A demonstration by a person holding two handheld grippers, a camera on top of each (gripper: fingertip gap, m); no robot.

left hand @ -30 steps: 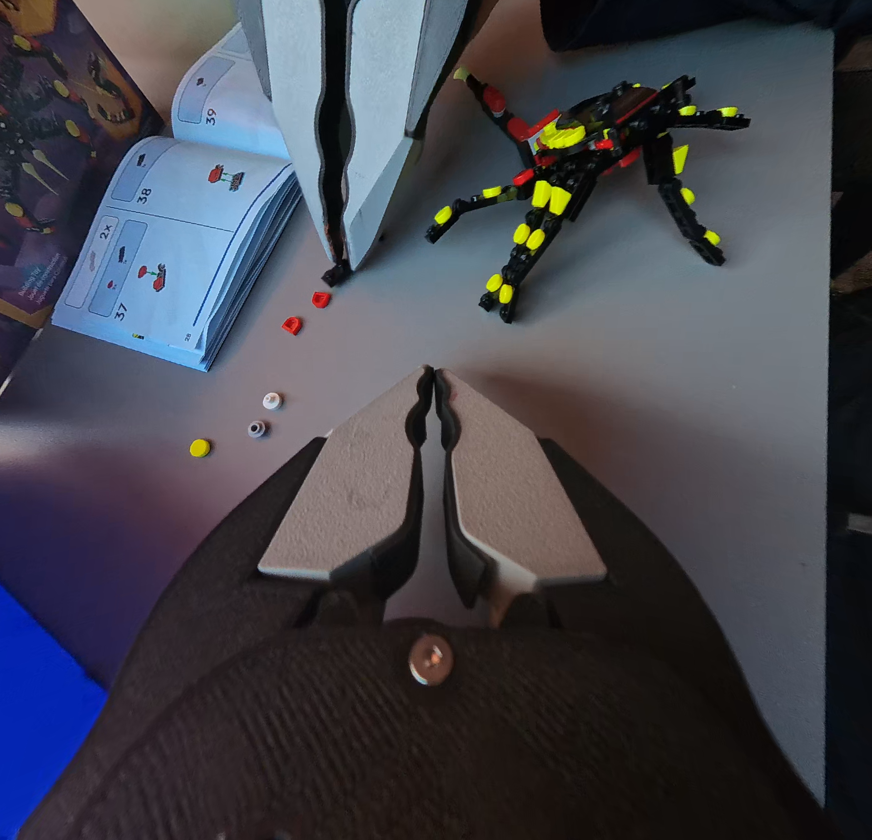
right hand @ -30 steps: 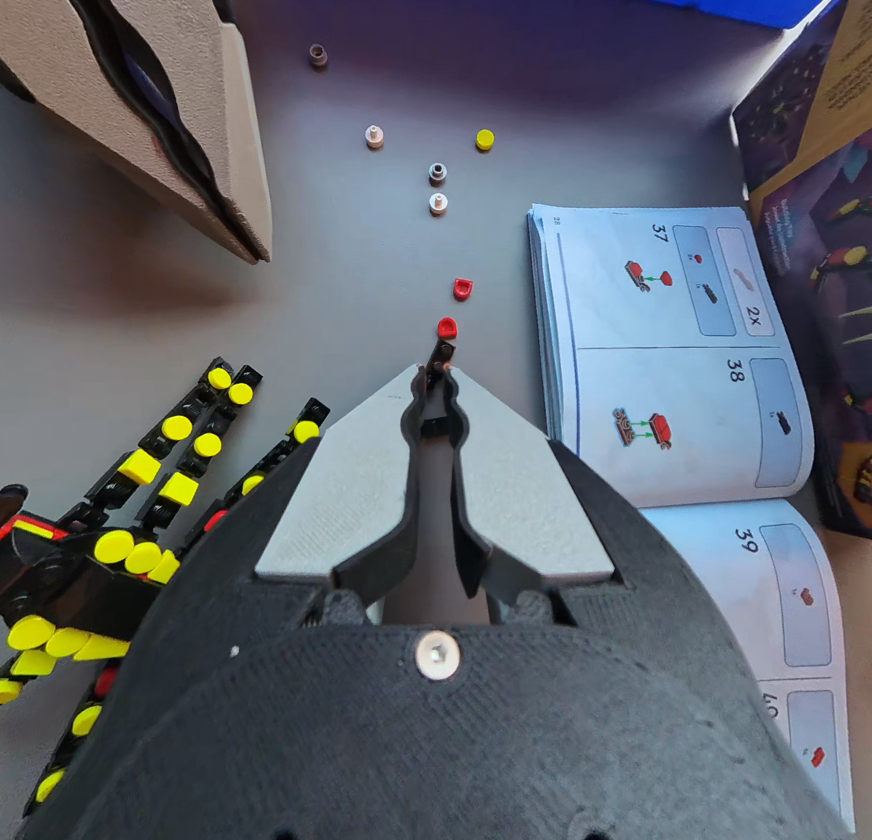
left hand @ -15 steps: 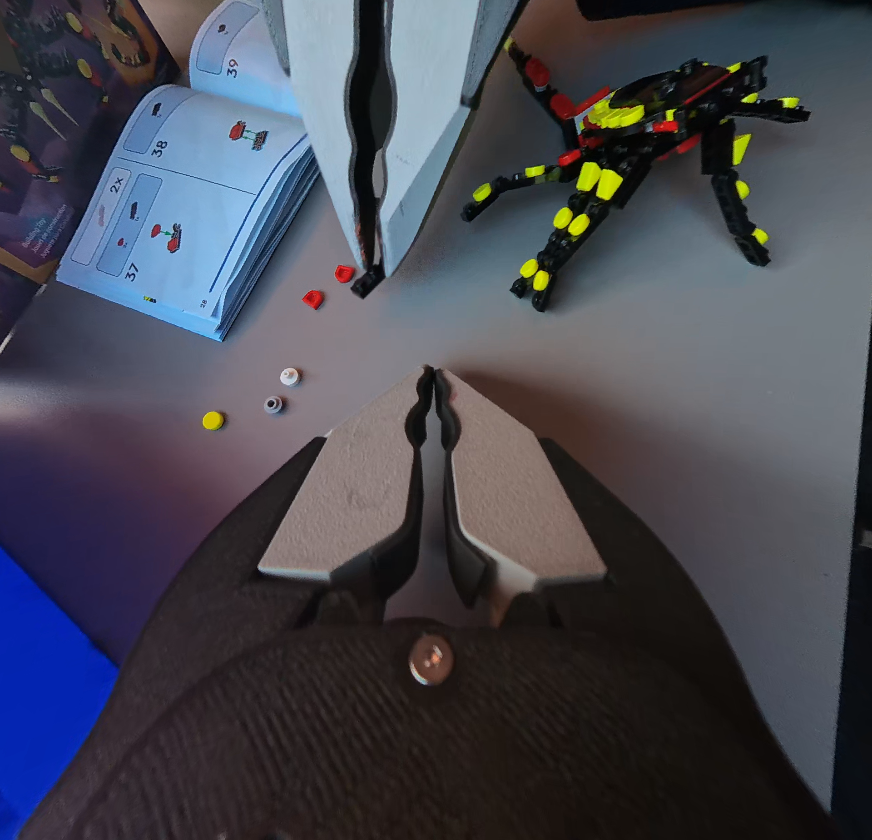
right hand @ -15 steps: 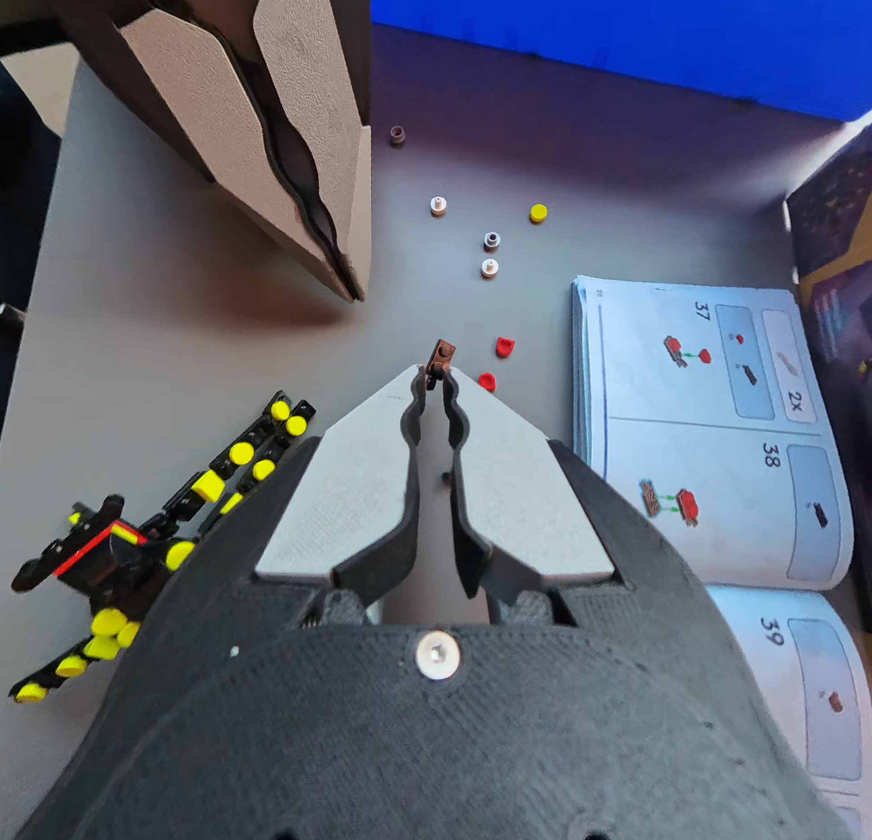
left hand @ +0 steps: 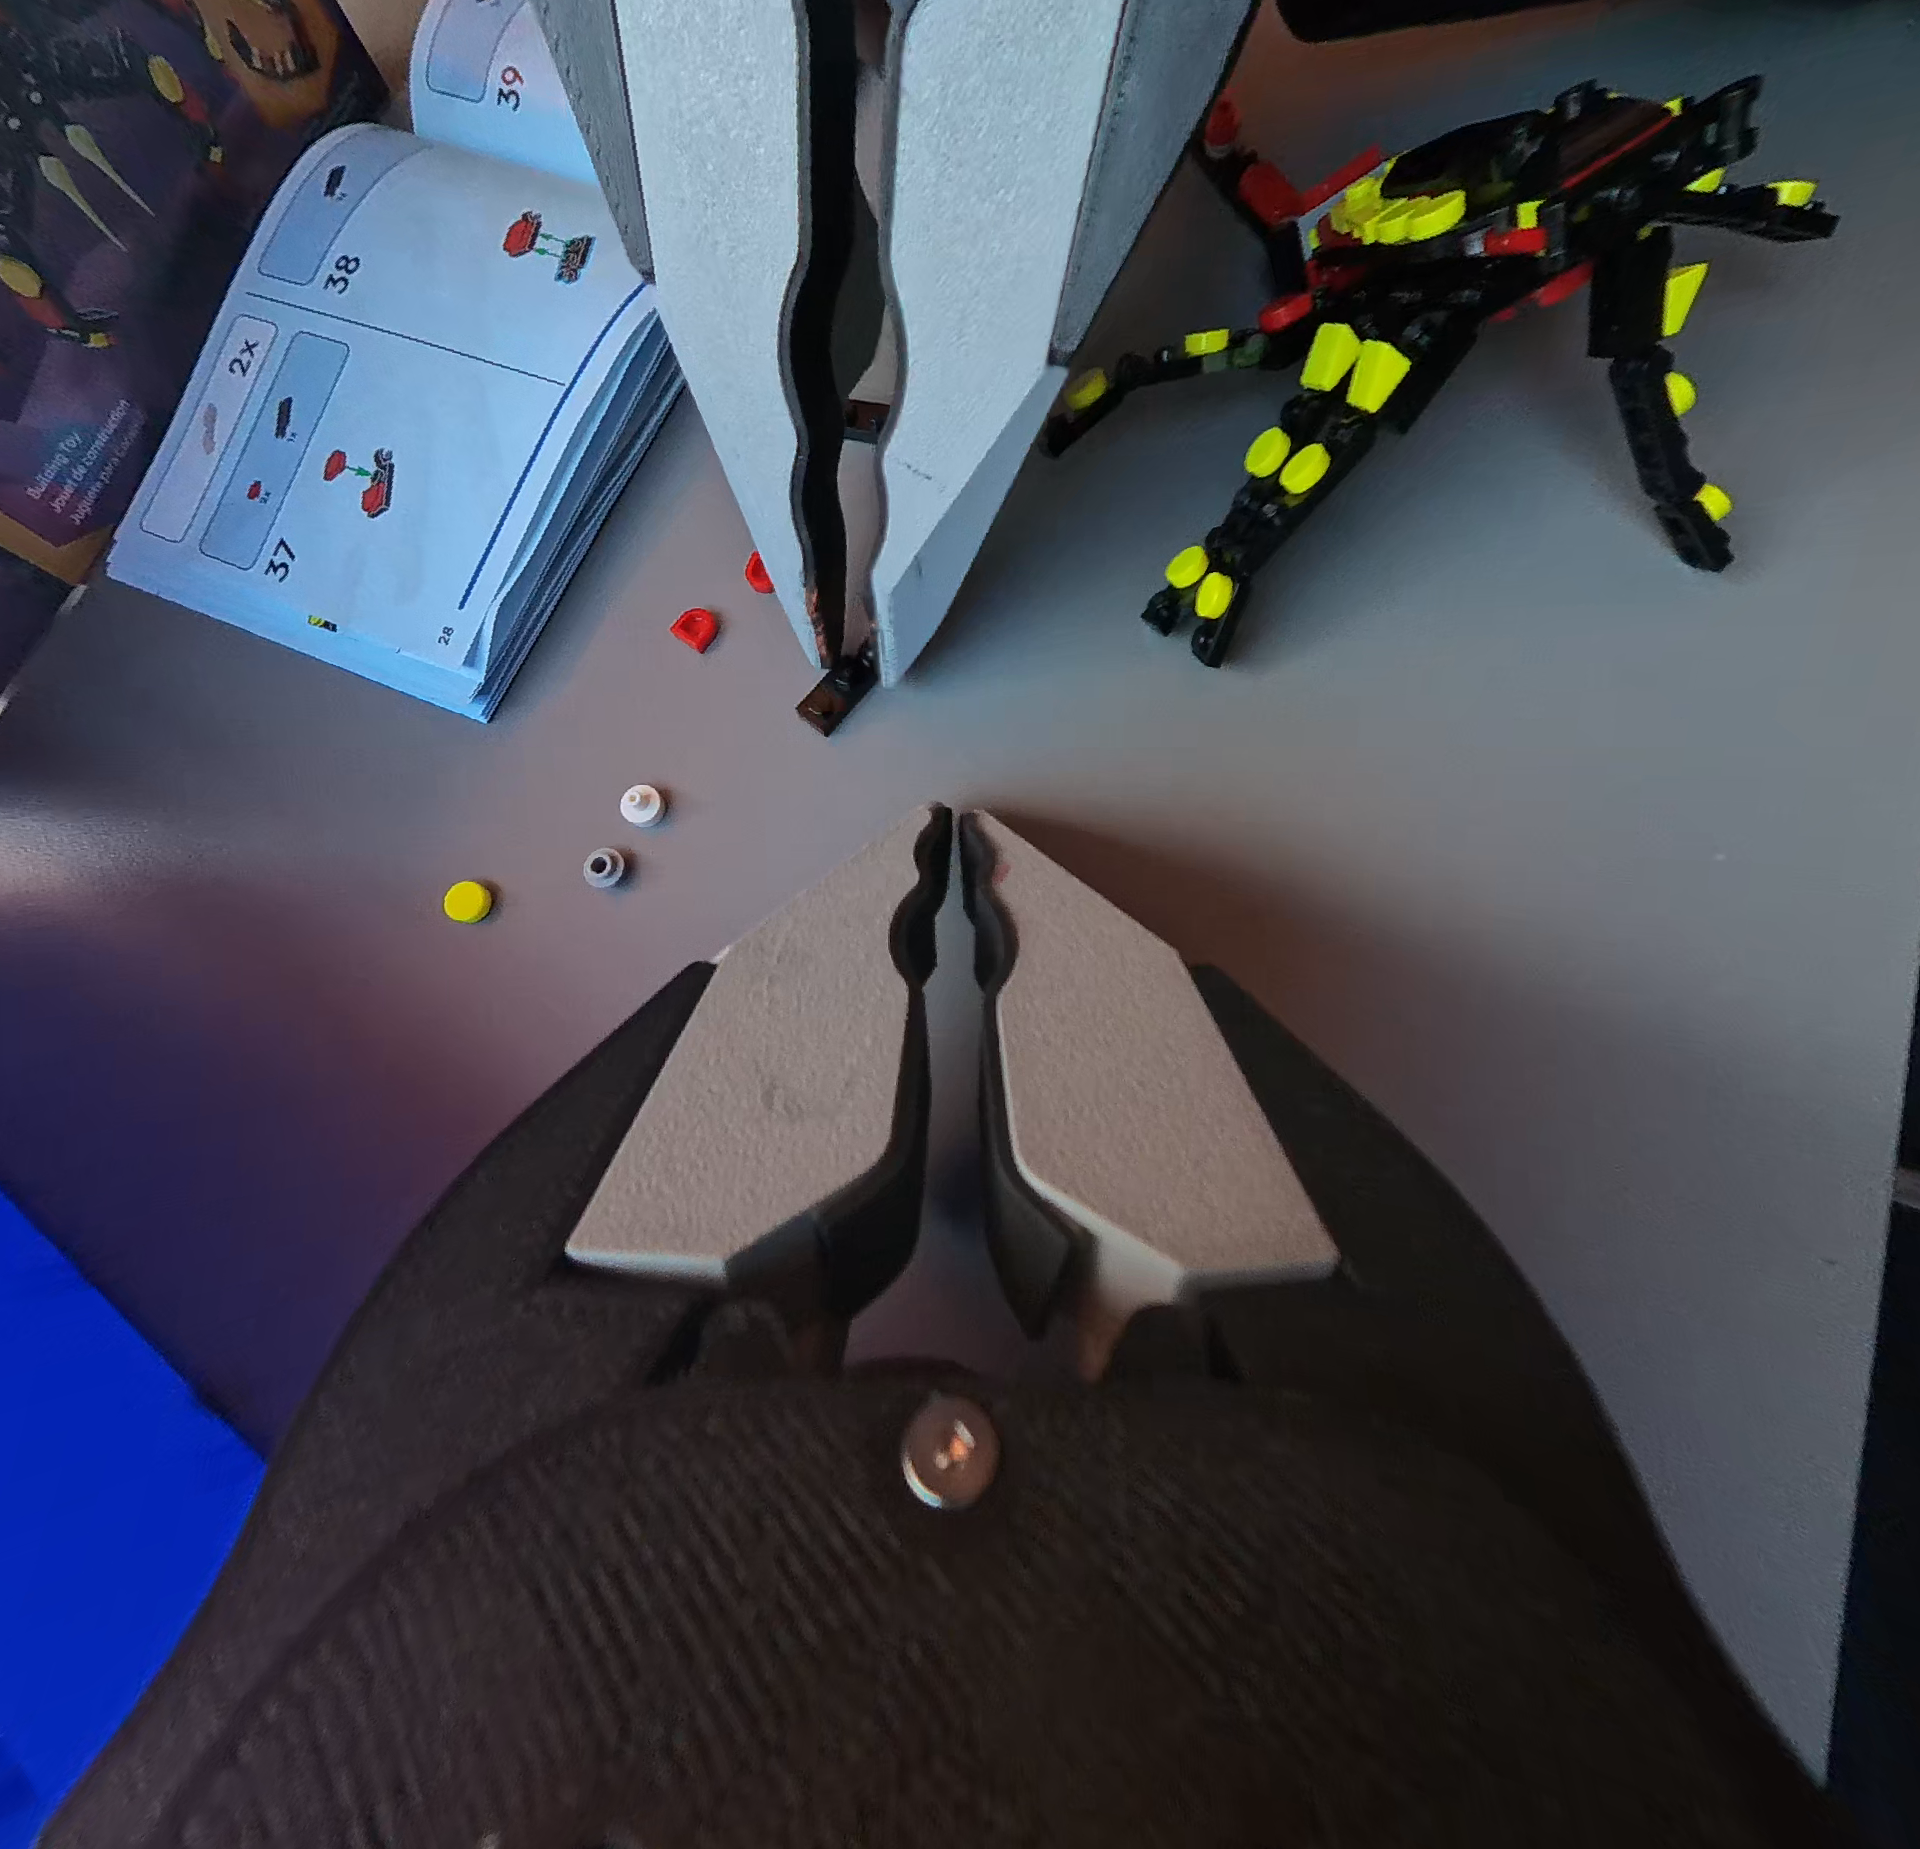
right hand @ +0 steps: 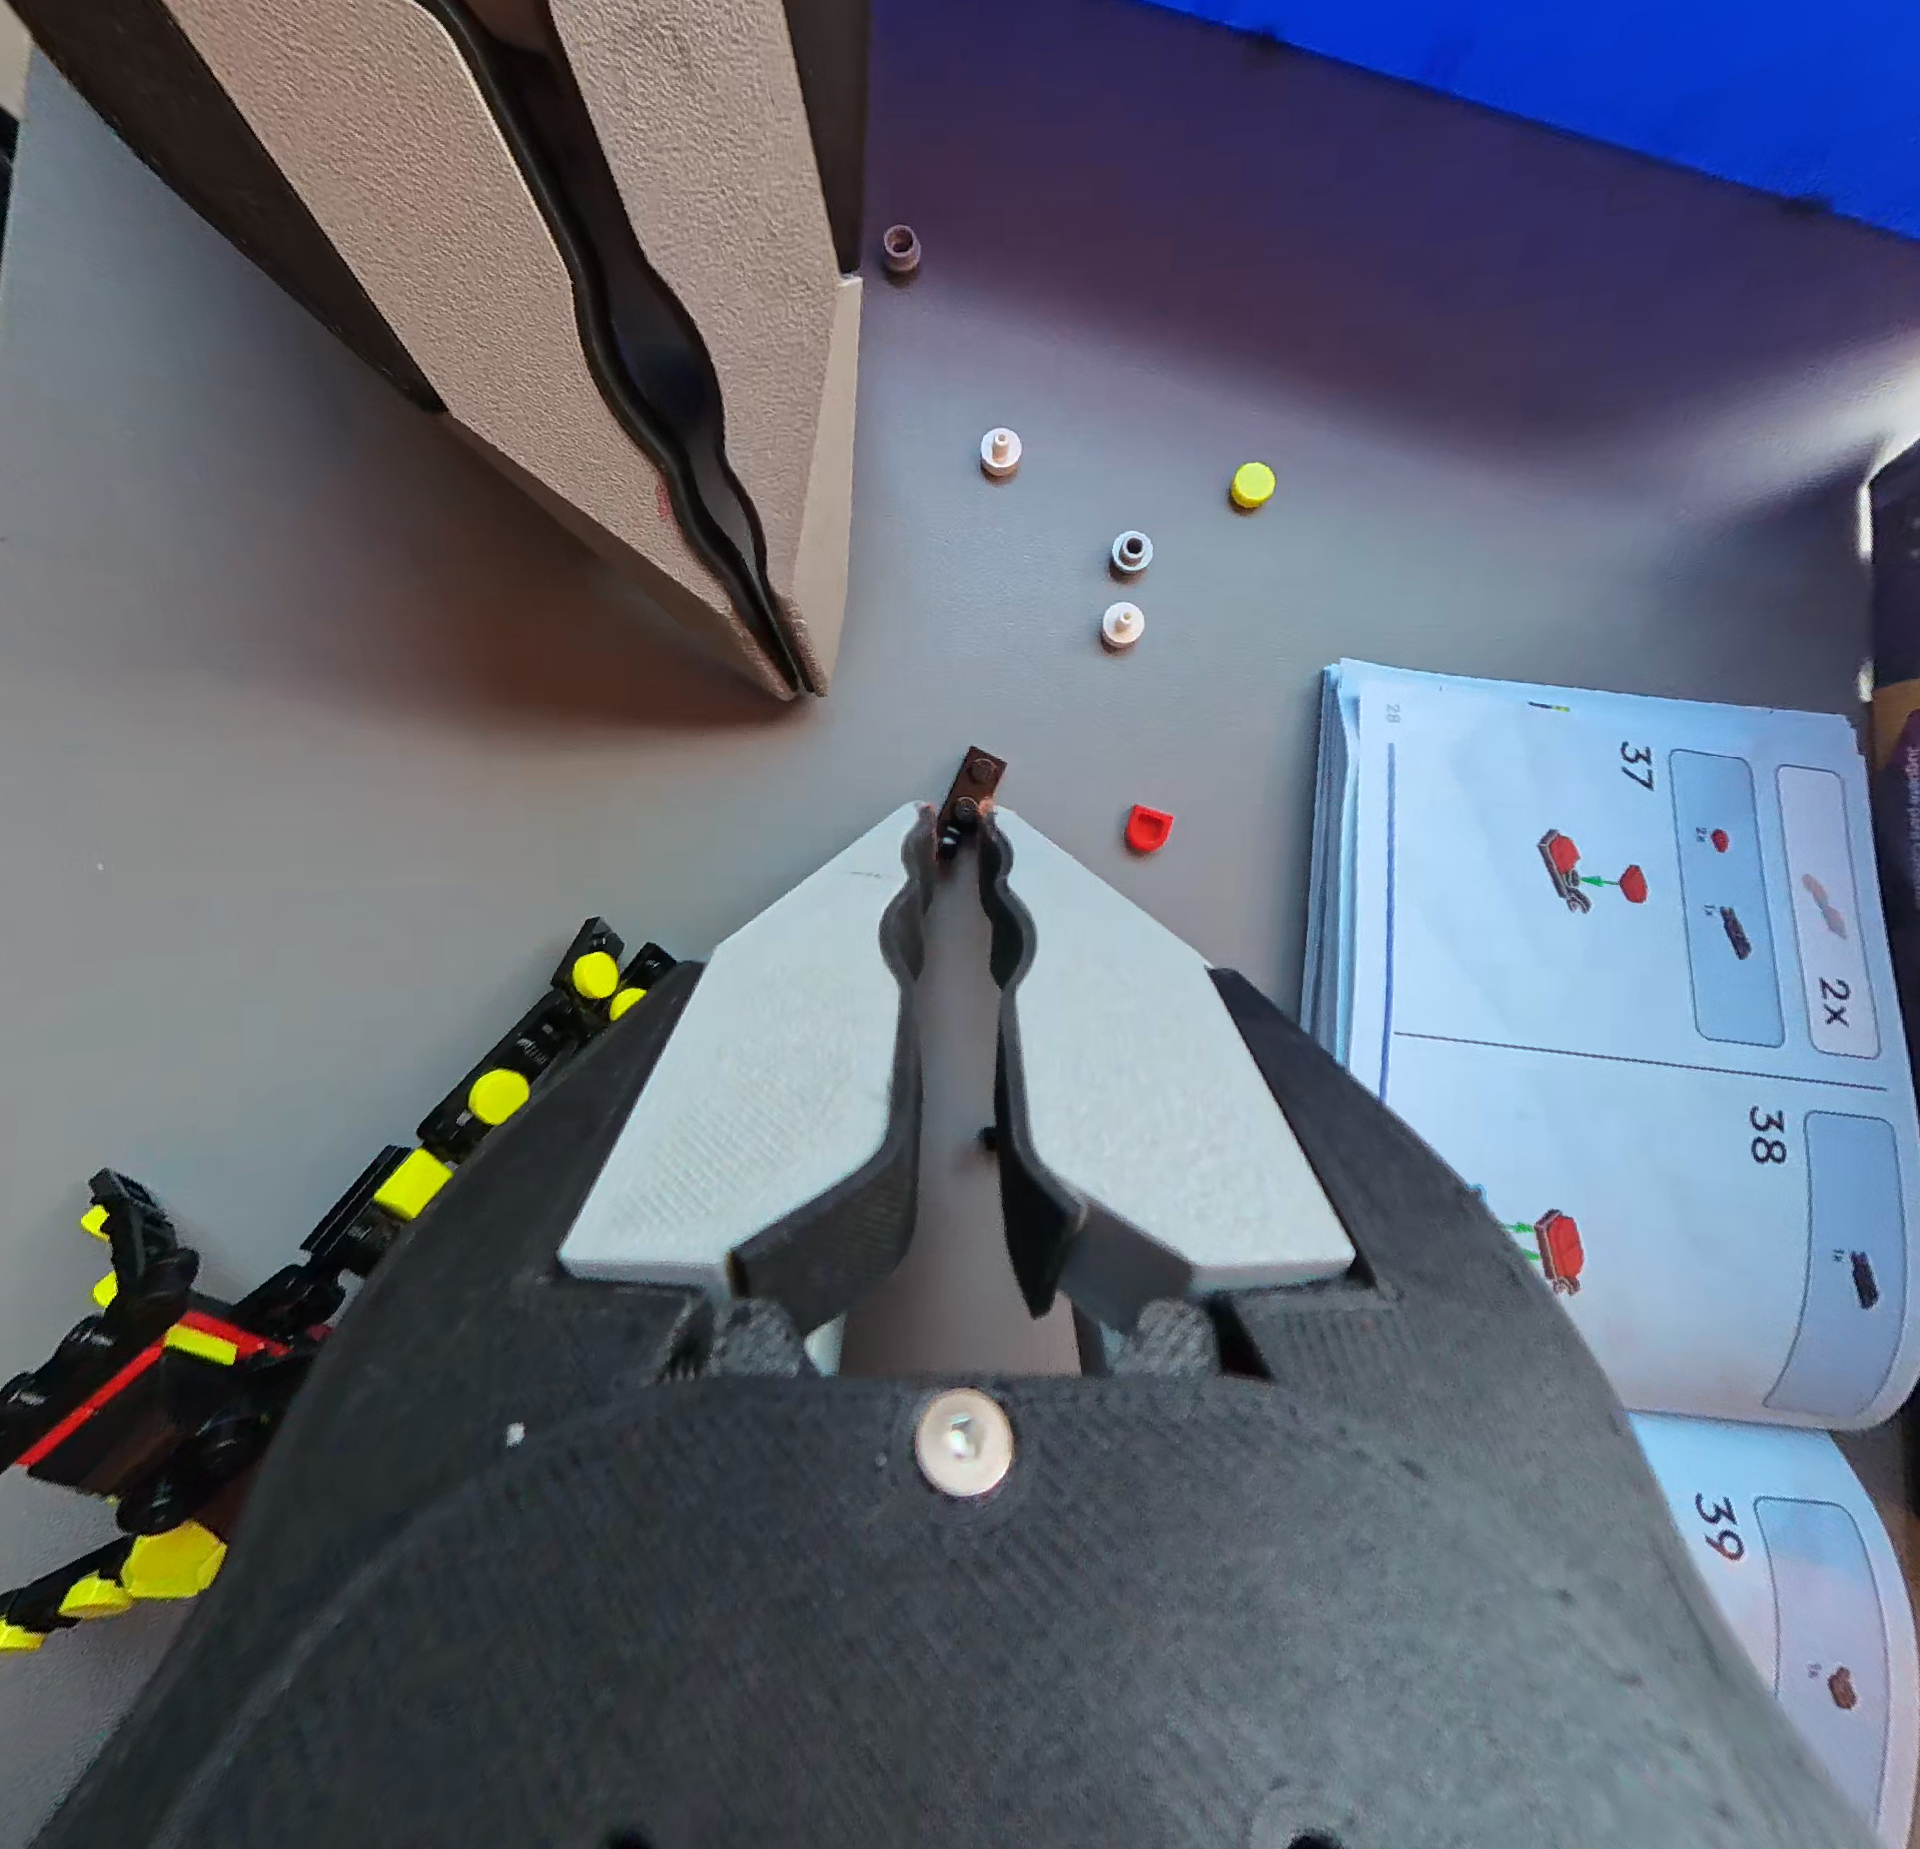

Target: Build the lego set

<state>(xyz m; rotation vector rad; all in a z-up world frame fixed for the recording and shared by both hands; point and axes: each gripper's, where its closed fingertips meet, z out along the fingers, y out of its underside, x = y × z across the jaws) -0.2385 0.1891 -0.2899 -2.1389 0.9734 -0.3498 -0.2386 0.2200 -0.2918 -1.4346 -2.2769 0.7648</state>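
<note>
My right gripper (right hand: 958, 814) is shut on a small dark brown plate (right hand: 971, 783) and holds it just above the grey table (right hand: 312, 760). It also shows in the left wrist view (left hand: 850, 656) with the plate (left hand: 831, 700) at its tips. My left gripper (left hand: 954, 820) is shut and empty, a short way from the plate; in the right wrist view it (right hand: 805, 682) hangs at upper left. The black, yellow and red lego spider (left hand: 1455, 324) stands at right. Red tiles (left hand: 694, 629) (right hand: 1148, 827) lie beside the right gripper.
The open instruction booklet (left hand: 395, 417) (right hand: 1621, 1020) lies beside the loose parts. Small round pieces lie on the table: a yellow stud (right hand: 1252, 484), a grey one (right hand: 1130, 550), white ones (right hand: 1122, 625) (right hand: 1000, 451), a brown one (right hand: 902, 247). The set's box (left hand: 114, 189) and a blue surface (right hand: 1455, 23) border the table. Between my right fingertips and the yellow stud (right hand: 1252, 484) there is roughly 8 cm. It turns up in the left wrist view (left hand: 468, 898) as well.
My right gripper has lifted the brown plate off the table and carried it away from the red tiles toward my left gripper. The left gripper stays shut and has drawn closer.
</note>
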